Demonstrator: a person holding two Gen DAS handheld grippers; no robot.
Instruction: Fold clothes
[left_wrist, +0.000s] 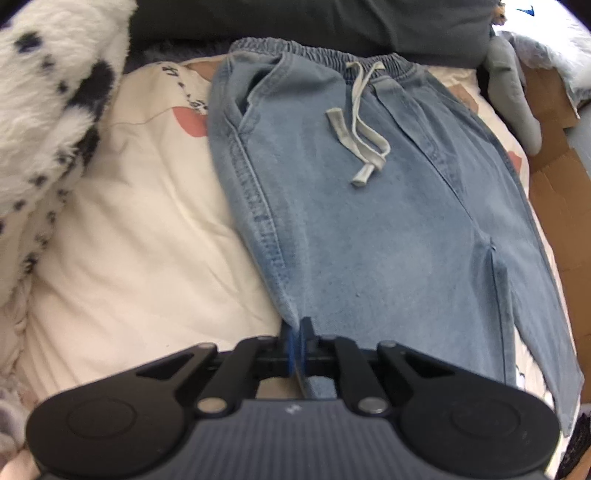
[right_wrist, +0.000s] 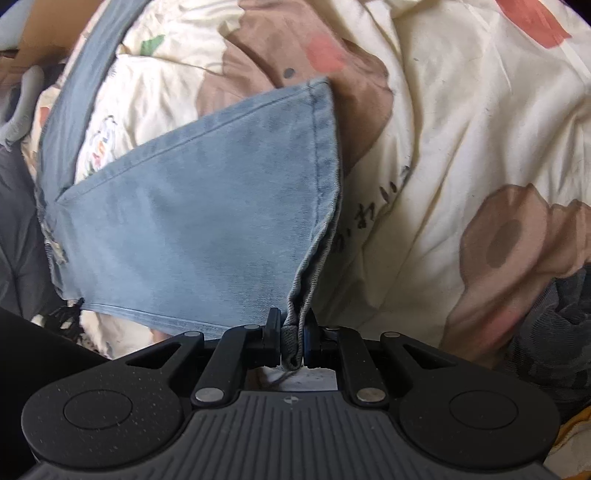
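Light-blue jeans lie flat on the bed's cream patterned duvet, elastic waistband at the far end, grey drawstring loose on the front. Left tool is pinched tight on the jeans' side seam edge, denim between the blue pads. Right tool clamps a bunched corner of the leg hem, lifted off the duvet. Spotted white fluffy thing at far left, probably a blanket; too blurred to say.
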